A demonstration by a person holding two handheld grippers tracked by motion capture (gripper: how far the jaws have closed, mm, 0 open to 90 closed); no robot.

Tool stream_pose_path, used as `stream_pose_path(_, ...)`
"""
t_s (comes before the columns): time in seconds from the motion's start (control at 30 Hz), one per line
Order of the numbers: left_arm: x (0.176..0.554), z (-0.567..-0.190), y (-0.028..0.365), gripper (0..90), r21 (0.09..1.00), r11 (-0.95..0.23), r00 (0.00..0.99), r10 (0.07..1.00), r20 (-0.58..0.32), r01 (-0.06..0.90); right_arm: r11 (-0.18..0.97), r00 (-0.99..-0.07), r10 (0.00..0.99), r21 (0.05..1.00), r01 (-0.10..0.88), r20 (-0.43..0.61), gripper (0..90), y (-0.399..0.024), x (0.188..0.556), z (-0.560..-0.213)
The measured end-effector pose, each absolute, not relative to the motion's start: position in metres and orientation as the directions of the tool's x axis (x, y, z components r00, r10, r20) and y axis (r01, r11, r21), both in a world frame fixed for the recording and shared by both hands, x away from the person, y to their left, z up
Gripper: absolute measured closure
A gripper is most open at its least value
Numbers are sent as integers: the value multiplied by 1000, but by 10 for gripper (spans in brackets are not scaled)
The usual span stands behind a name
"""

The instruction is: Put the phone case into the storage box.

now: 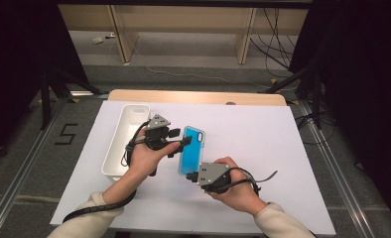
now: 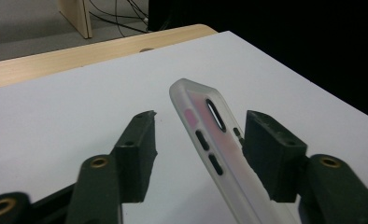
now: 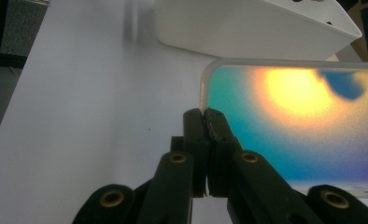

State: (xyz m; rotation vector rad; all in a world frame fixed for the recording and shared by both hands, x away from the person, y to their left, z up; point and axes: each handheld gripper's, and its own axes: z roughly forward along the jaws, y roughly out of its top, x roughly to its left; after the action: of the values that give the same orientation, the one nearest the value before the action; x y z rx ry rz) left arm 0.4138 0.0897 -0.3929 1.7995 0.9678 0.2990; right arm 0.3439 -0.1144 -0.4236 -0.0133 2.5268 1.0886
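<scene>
- Table (image 1: 263,148): its white top leaves room for both hands to work the case near the middle.
- Bin (image 1: 125,139): stands at nine o'clock of the case, well within reach, likely where the case is to go.
- Case (image 1: 191,148): blue phone case, tilted up off the table at its near end, so a second grip can get round its edge.
- Right gripper (image 1: 191,176): at the case's six o'clock, jaws pressed together, pinching its rim (image 3: 205,105) to steady it.
- Left gripper (image 2: 198,140): at its ten o'clock, jaws half spread astride the case's side; one pad looks close to touching, the other is apart.
</scene>
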Motion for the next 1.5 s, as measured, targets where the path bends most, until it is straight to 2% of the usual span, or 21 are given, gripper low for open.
stream_pose_path(0.2,415,-394,89,516,859,-156,636,737,-228,488,704,-924,125,688,-174,-362,895,-113,344,-425)
stream_pose_path(0.53,416,-395,90,675,850,-140,630,733,-255,507,716,-922,108,672,-187,-372,895,-111,343,-426)
stream_pose_path(1.23,407,-390,88,814,822,-41,625,670,-399,569,742,-916,96,641,-195,-389,894,-105,342,-432)
stream_pose_path(1.43,404,-387,87,824,830,-39,626,677,-388,556,745,-919,102,642,-183,-381,882,-105,343,-434)
stream_pose_path(1.5,404,-387,88,824,837,-46,627,686,-370,545,734,-922,118,658,-169,-368,831,-106,344,-433)
